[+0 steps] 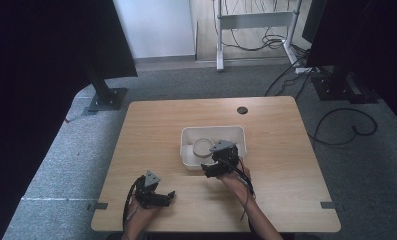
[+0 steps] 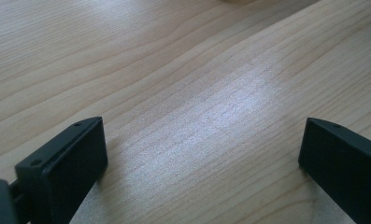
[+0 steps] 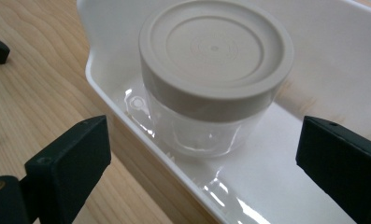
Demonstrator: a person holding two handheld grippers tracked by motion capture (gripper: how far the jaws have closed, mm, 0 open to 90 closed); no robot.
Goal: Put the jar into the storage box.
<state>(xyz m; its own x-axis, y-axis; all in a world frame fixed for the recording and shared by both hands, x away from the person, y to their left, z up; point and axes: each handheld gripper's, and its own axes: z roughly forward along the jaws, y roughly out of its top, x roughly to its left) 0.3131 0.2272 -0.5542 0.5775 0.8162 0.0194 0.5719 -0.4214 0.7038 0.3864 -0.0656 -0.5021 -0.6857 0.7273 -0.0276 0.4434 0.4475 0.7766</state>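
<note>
Over on the left, the left gripper sits low near the front edge of the wooden surface, held in the person's left hand; its jaws stand wide apart with nothing between them, and in the left gripper view bare wood grain runs across the gap. Further right, the right gripper hangs at the near rim of a white tray that lies around the middle of the surface, and its jaws are likewise spread wide, gripping nothing. Inside the tray stands a jar with a clear, see-through body and a round beige lid marked with shallow rings; it is upright and sits in the left part of the tray, close to the near wall. In the right gripper view the jar lies ahead of the jaws and roughly centred between them, not touched by either; the left jaw is outside the tray over the wood, the right jaw over the tray's floor, with the tray's near wall crossing between them. The two grippers are well apart.
</note>
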